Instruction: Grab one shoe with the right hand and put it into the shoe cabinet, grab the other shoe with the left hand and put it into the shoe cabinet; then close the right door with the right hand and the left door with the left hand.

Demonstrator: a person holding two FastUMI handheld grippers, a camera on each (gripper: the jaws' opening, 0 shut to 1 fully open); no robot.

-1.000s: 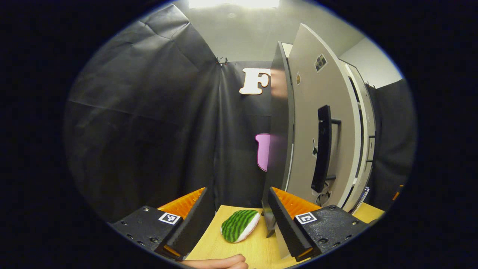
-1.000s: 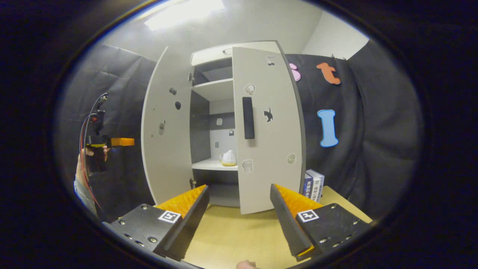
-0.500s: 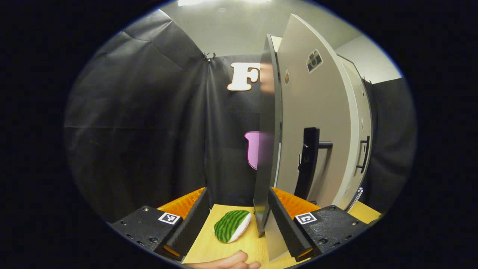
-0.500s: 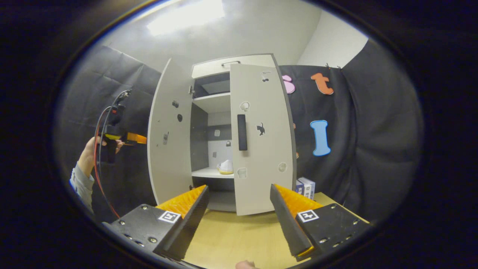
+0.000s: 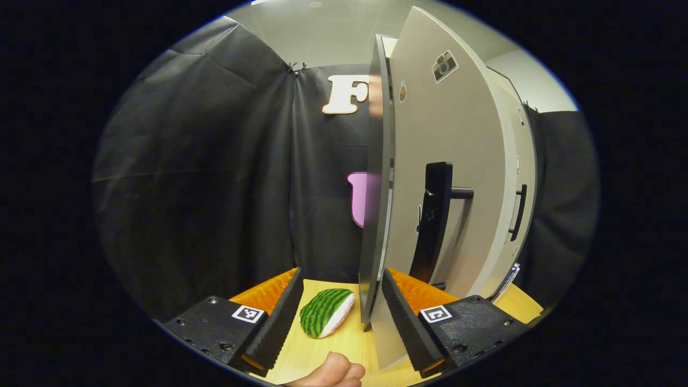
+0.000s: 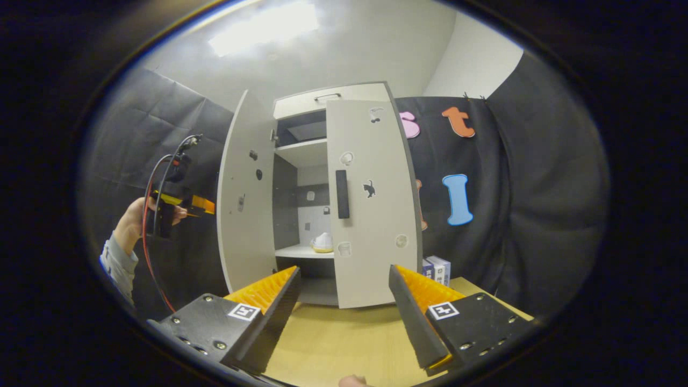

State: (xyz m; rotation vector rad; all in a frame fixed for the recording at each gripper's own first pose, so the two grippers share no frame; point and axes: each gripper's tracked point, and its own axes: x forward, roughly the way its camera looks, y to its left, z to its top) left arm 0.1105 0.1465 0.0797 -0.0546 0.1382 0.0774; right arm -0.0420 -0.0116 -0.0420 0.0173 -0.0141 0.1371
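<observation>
I hold two tongs. In the left gripper view my left gripper stands wide apart at the bottom of the frame, gripping nothing; the thin grey edge of the left cabinet door rises from between its fingers, just beside the right-hand one, and I cannot tell whether they touch. In the right gripper view my right gripper is likewise spread wide and bare, low over the pale wooden tabletop.

The tall white shoe cabinet has two doors. The right door fills the middle of the right gripper view, apparently almost closed, and carries one black bar handle and several small stickers, one a black cat; none shows readable writing. The left door hangs open at the centre-left, with my left hand and its tong at the frame's left, just outside it. Through the gap between the doors I count one white shoe with a yellowish sole on the lower shelf; a second shoe I cannot make out.

On the tabletop, bottom centre of the left gripper view, lies one green-striped, white-edged watermelon-slice toy, near the door's foot. At the lower right of the cabinet stand two small boxes, print too small to read.

Open tabletop lies in front of the cabinet.
</observation>
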